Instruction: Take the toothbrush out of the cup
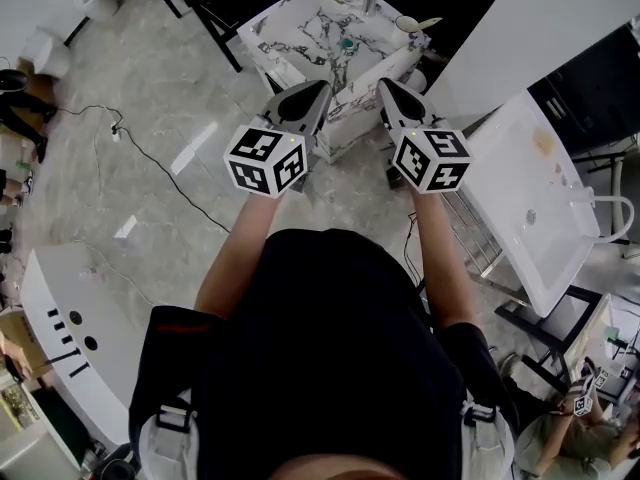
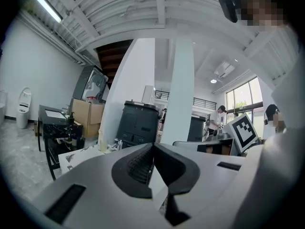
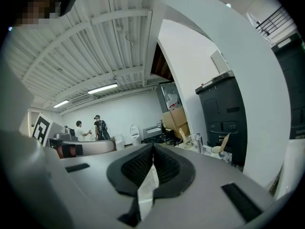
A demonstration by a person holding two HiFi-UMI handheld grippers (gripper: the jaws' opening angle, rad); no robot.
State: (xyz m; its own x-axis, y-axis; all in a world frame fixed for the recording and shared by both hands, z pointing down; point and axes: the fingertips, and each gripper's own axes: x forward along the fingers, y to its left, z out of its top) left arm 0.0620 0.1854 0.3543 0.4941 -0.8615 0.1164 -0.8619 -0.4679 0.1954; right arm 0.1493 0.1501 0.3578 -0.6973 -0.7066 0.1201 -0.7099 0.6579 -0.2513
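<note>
Two hand-held grippers (image 1: 324,87) (image 1: 383,85) held forward, jaws together

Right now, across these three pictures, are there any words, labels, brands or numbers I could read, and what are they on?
None can be read as words or numbers.
Left gripper, its marker cube: black-and-white square patterns, no letters.
Right gripper, its marker cube: the same kind of patterns.
Cardboard box: any print too blurred to read.
</note>
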